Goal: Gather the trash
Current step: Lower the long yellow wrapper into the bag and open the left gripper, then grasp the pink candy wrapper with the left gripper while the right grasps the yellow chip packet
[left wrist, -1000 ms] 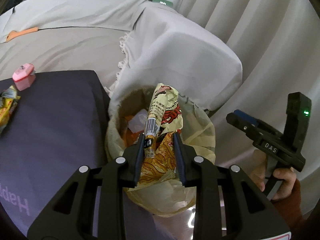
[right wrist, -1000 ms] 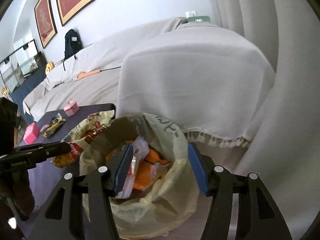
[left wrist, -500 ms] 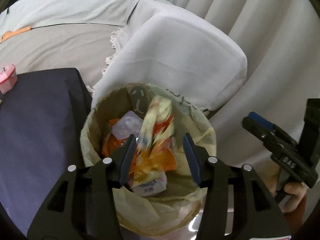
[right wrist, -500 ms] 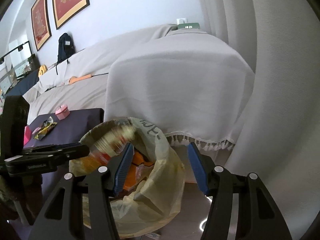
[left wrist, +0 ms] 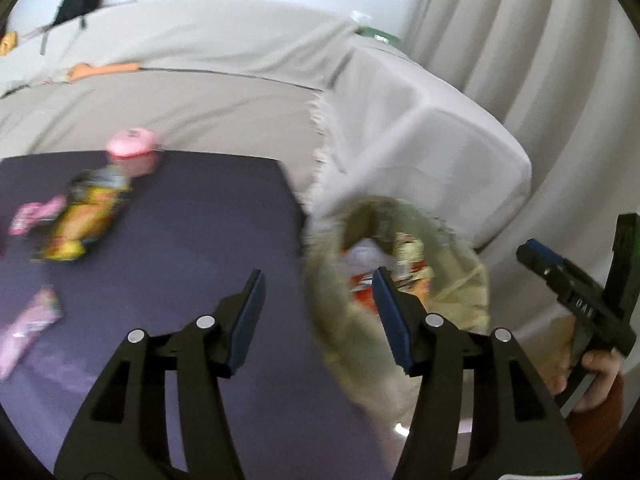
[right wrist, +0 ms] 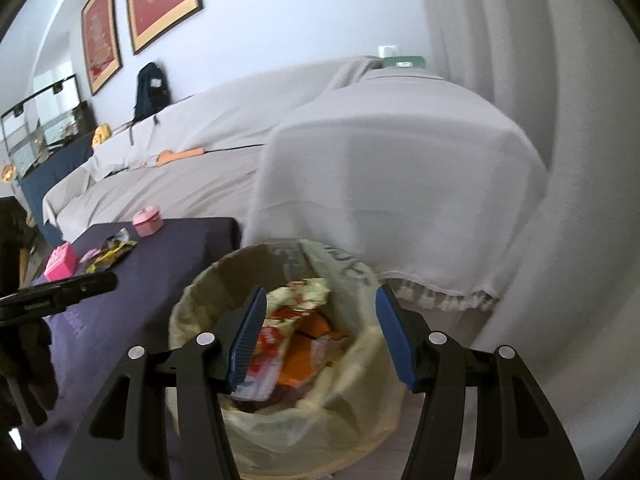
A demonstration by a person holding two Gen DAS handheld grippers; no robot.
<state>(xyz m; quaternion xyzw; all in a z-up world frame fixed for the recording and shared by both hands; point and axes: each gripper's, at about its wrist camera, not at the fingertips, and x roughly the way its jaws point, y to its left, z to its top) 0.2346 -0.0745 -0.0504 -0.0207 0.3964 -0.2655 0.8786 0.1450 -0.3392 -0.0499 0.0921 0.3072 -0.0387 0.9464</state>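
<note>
Both empty and spread wide — left hand-held gripper (left wrist: 318,312), right hand-held gripper (right wrist: 318,330). Next, I'd straddle the yellow wrapper (left wrist: 82,218) on the table (left wrist: 192,240) squarely — pinch mid-body.

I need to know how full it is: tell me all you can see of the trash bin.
The trash bin is round, lined with a thin yellowish plastic bag folded over its rim, grey print on the far side. It stands upright on the floor beside the purple table, before the covered sofa arm. Crumpled wrappers, orange, red and cream, fill it partway.
</note>
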